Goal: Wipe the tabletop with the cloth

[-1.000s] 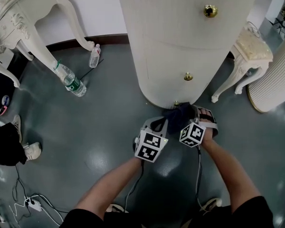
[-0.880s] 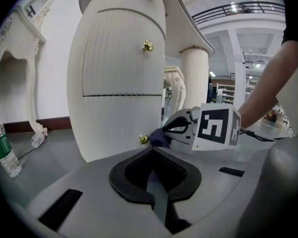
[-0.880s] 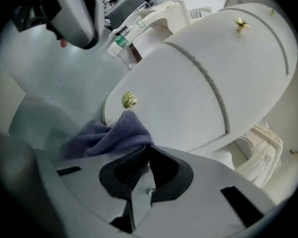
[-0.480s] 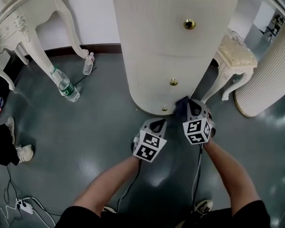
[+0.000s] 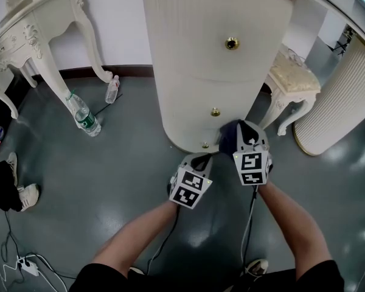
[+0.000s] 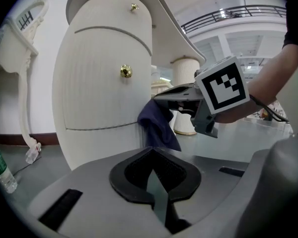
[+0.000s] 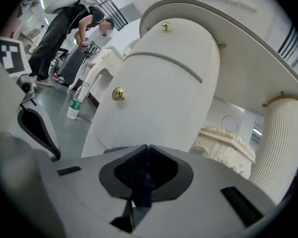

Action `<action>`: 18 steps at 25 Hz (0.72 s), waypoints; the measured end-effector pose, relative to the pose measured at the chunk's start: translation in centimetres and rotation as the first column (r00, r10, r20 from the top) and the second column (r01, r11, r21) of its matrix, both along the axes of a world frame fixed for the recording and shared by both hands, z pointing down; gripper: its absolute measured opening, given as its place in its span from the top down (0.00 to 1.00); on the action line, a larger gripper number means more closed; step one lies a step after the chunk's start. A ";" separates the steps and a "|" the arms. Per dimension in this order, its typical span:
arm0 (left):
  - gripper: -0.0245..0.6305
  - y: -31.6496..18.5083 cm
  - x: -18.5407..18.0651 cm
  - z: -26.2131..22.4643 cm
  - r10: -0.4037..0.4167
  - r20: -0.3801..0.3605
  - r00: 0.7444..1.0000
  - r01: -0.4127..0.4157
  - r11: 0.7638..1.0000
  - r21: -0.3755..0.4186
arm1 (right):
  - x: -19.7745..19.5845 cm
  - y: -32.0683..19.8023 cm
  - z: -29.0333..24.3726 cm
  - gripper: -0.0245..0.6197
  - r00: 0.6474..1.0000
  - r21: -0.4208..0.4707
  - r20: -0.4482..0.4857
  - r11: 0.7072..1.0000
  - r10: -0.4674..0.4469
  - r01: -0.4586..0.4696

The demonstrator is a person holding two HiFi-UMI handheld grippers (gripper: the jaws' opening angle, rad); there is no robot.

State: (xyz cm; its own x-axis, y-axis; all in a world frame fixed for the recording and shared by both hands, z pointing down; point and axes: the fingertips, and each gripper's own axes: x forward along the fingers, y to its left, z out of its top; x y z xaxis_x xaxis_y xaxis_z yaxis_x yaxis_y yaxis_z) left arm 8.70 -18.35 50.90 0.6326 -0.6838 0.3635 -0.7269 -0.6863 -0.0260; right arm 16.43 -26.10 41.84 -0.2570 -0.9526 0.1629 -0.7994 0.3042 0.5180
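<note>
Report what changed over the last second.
The right gripper, shut on the cloth, has lifted it from the foot of the cabinet a little way up its front and drawn slightly away from the left gripper. Unchanged: the left gripper stays low, shut and empty; the cloth stays gripped; the bottle lies on the floor as before.
</note>
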 end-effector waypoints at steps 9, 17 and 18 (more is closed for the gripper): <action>0.95 -0.5 -0.2 -2.1 -0.012 -0.020 1.000 0.013 0.999 0.035 | -0.5 -0.6 -6.7 0.93 0.990 0.089 0.140 0.996 -0.001 -0.012; 0.95 -1.9 -0.4 -5.3 -0.048 -0.101 0.994 0.054 0.997 0.058 | -0.7 -0.4 -12.2 0.93 0.983 0.179 0.183 0.983 -0.004 -0.029; 0.95 -2.2 -0.4 -6.1 -0.049 -0.105 0.993 0.057 0.995 0.077 | -0.9 -0.3 -12.9 0.93 0.982 0.191 0.187 0.981 -0.010 -0.026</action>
State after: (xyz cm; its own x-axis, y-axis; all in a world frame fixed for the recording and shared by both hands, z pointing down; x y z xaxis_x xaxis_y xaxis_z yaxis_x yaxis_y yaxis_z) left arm 8.30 -20.58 44.76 0.6261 -0.7414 0.2414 -0.7637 -0.6455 -0.0017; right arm 15.58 -26.40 28.92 -0.2574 -0.9636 -0.0724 -0.8892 0.2069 0.4081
